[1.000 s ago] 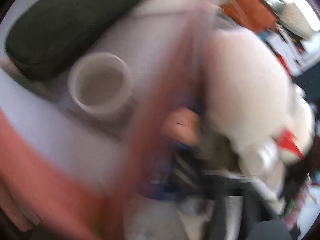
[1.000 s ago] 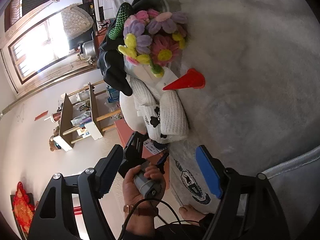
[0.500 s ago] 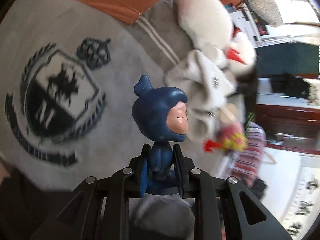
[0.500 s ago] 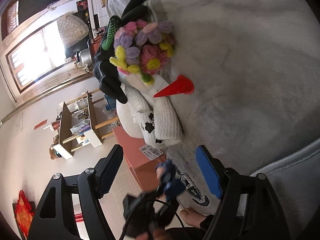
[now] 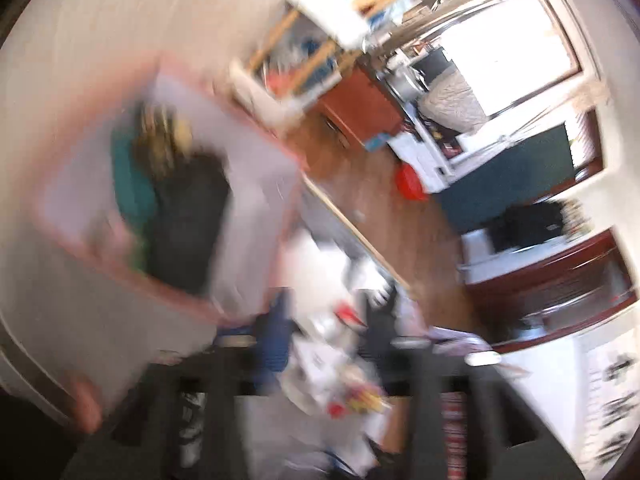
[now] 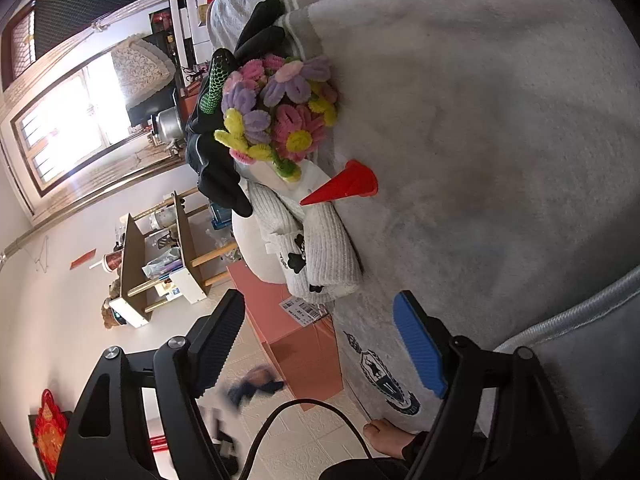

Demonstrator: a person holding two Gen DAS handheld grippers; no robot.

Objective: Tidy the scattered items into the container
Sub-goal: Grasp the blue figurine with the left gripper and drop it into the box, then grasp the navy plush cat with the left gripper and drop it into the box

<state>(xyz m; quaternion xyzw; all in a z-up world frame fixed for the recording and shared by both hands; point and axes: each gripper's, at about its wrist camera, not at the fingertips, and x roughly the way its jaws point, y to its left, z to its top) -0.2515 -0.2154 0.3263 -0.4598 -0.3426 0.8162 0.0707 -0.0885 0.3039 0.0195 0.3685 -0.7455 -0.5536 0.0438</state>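
Note:
The left wrist view is badly blurred. It shows the pink container (image 5: 256,152) from above, with dark and teal items inside. My left gripper (image 5: 316,344) has a blurred blue shape between its fingers, the blue figurine (image 5: 276,332); the grip is unclear. In the right wrist view the blue figurine (image 6: 256,386) appears blurred in the air beside the pink container (image 6: 288,320). My right gripper (image 6: 320,340) is open and empty above the grey blanket (image 6: 480,120). On the blanket lie a pipe-cleaner flower bouquet (image 6: 280,112), a red cone (image 6: 348,188), white knit socks (image 6: 320,256) and black gloves (image 6: 220,160).
A wooden shelf rack (image 6: 160,264) stands against the wall by the container. A bare foot (image 6: 384,432) rests on the tiled floor by the blanket's edge. A cable (image 6: 304,408) loops below my right gripper. A white plush (image 6: 256,248) lies under the socks.
My left gripper has swung fast from the blanket to above the pink container, with the blue figurine. The right gripper has stayed open and nearly still.

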